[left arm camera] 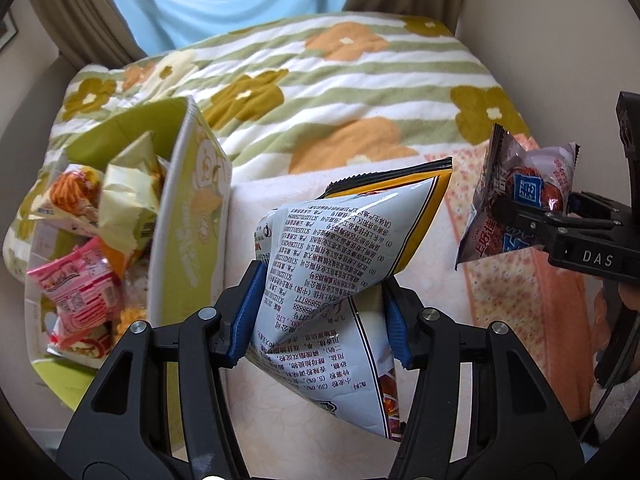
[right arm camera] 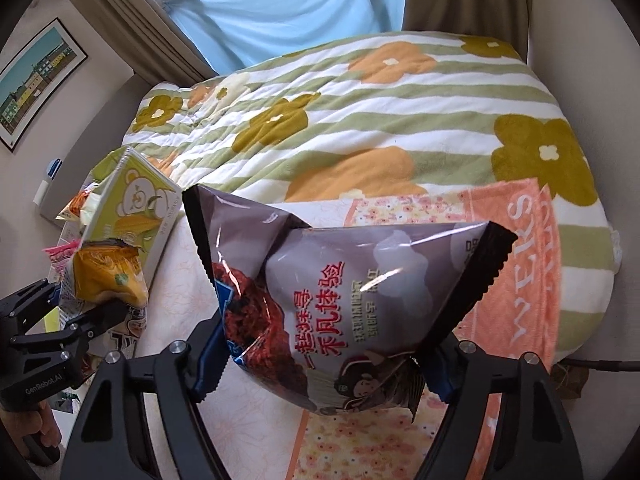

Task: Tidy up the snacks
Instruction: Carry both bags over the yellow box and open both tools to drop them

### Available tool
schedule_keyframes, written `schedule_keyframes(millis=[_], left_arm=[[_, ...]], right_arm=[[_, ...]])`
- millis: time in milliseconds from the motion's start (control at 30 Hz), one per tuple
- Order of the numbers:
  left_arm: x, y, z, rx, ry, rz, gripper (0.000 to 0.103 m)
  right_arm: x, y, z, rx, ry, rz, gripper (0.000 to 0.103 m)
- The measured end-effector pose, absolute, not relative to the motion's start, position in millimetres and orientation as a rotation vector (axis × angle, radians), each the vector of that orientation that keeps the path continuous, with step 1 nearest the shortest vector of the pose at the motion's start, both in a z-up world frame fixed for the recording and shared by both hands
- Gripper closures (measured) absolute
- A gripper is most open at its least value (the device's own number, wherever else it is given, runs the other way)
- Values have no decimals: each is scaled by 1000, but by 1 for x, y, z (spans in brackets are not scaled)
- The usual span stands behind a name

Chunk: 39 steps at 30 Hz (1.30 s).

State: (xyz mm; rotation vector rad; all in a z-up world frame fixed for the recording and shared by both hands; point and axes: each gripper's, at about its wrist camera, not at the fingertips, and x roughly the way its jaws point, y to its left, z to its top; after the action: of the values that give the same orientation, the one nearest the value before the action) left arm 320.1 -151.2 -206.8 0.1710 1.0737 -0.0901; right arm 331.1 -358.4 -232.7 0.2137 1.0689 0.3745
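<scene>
Grey-white foil with dense printed text fills the left wrist view: a white snack bag with a yellow and black border is pinched between the blue pads of the left tool, which is closed down tight on the crumpled lower half of the pack. The bag's long axis runs away from the camera, and its sealed top edge points up and to the right, toward the far end of the bed. It hangs clear above the pale towel spread on the floral blanket.

Left of it stands a green box, open at the top and tilted, heaped with small wrapped snacks in pink, yellow and orange.

The right tool holds a grey-purple snack bag with a red picture and a black serrated seal; the jaws stand fairly wide, and both pads press the pack's sides. This bag lies crosswise, its long axis spanning left to right, one seal pointing up-left and the other to the right. It is held above an orange patterned towel, well right of the box.
</scene>
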Motion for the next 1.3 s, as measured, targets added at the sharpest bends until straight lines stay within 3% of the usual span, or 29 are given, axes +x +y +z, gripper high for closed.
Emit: schedule_keyframes(millis=[400,700,1067,1300], left_arm=[[285,-90,-114,125,912,-7,52],[275,-9,-75,100,822,-9,52],[295,128,-91,60,875,-64,52],[323,172,-121,76,957,-156,52]], right_arm=[[313,-312,-147,158,967,500,27],[296,-224,-108,106,898,578,27],[289,-107,-104,112,916,553,27],[284,-59,-120,158,966,481,27]])
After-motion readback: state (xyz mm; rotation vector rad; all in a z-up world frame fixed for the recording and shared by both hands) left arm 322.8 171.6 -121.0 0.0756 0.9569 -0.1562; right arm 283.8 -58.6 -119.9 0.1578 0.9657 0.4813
